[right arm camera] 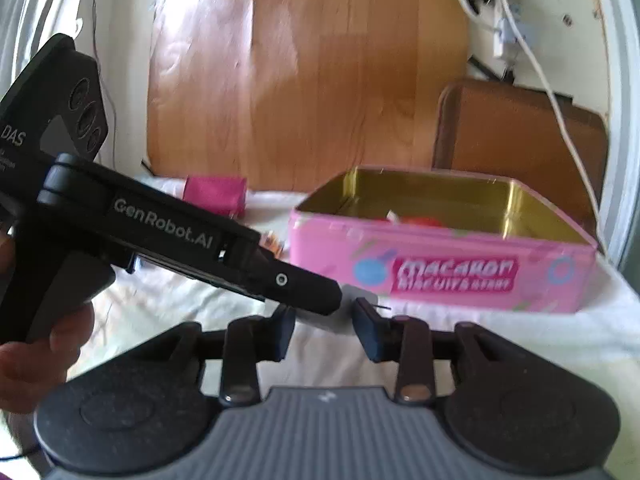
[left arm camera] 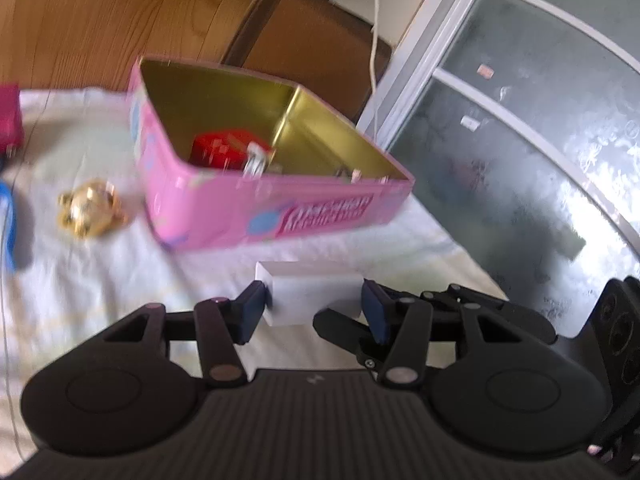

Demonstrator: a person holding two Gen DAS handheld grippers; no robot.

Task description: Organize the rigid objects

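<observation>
1. Left gripper [left arm camera: 314, 309]: its jaws bracket a small white rectangular box [left arm camera: 308, 294] on the pale cloth-covered table [left arm camera: 100, 280]. The pads sit at the box's two short ends, apparently in contact (blur prevents certainty), so the box's long axis runs left to right across the jaws.
2. Right gripper [right arm camera: 323, 326]: jaws partly parted, nothing between them, only bare cloth visible in the gap.
3. Open pink metal tin with gold interior [left arm camera: 256, 216]: directly beyond the white box and slightly left, its long side facing the left gripper.
4. Judgement: the left hand is the nearer to the box; the coming move is a lift forward over the tin's near wall.
5. A gold round ornament [left arm camera: 90, 210] lies on the cloth left of the tin.
</observation>
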